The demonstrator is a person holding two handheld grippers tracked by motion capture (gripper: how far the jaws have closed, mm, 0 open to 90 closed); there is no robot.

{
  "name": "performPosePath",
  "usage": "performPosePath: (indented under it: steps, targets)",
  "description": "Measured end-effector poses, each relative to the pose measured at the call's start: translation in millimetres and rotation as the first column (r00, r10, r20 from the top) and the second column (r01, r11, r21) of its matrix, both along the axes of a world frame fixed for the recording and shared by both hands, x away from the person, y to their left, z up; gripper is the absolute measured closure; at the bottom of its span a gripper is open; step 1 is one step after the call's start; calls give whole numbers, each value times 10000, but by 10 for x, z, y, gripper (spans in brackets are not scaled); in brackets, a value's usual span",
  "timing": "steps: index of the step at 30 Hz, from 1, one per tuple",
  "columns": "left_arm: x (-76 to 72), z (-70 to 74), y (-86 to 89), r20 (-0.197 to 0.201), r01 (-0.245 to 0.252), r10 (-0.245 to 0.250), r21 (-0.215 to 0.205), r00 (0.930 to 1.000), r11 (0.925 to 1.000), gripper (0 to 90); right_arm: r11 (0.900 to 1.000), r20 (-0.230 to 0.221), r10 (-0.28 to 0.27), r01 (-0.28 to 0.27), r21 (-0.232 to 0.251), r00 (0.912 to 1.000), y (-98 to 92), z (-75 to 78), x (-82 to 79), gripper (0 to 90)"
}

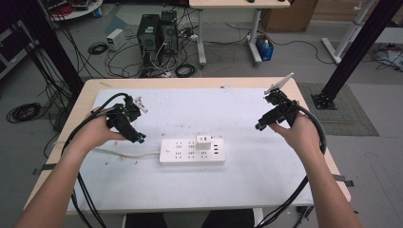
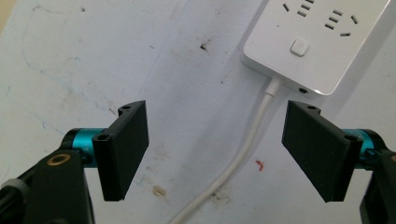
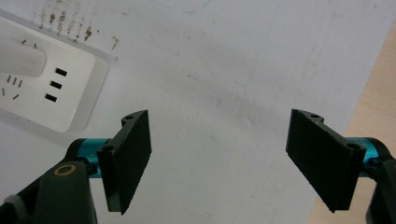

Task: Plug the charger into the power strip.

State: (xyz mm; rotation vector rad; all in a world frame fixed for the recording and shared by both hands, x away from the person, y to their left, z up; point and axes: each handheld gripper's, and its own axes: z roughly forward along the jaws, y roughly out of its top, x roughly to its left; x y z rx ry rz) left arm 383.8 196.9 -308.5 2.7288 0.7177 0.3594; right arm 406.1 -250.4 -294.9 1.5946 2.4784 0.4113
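a: power strip (image 1: 192,151), white, flat, rectangular plastic, lies near the middle of the white sheet (image 1: 247,185) covering the tabletop. a small white cube-shaped charger (image 1: 204,142) is plugged into its upper row.

b: and its cord?

a: a white cable (image 2: 243,156) leaves the strip's end nearest the left hand-held gripper (image 1: 134,134) and runs off past that side of the sheet.

b: how do the grippers stand?

a: both have their jaws spread wide with nothing between them. the left one hovers just beside the strip's cable end; in its own view the cable passes under the gap. the right hand-held gripper (image 1: 261,125) hangs well apart from the strip, beyond its usb end.

b: how would the strip handle, you think?

a: rigid and light, i'd judge, with smooth casing that could slide on the sheet. the charger is probably snug in its socket, so pulling it would likely lift the strip unless something pins the body down.

b: where to hold?

a: across the charger's side faces, and on the strip's long edges near the cable end.
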Motion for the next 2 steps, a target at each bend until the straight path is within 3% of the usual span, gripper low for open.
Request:
performPosePath:
  steps: [2]
  targets:
    - [-10, 10, 15, 32, -33, 33, -83, 10000, 10000, 230, 10000, 46, 23, -23, -30, 10000, 13, -1, 8, 219]
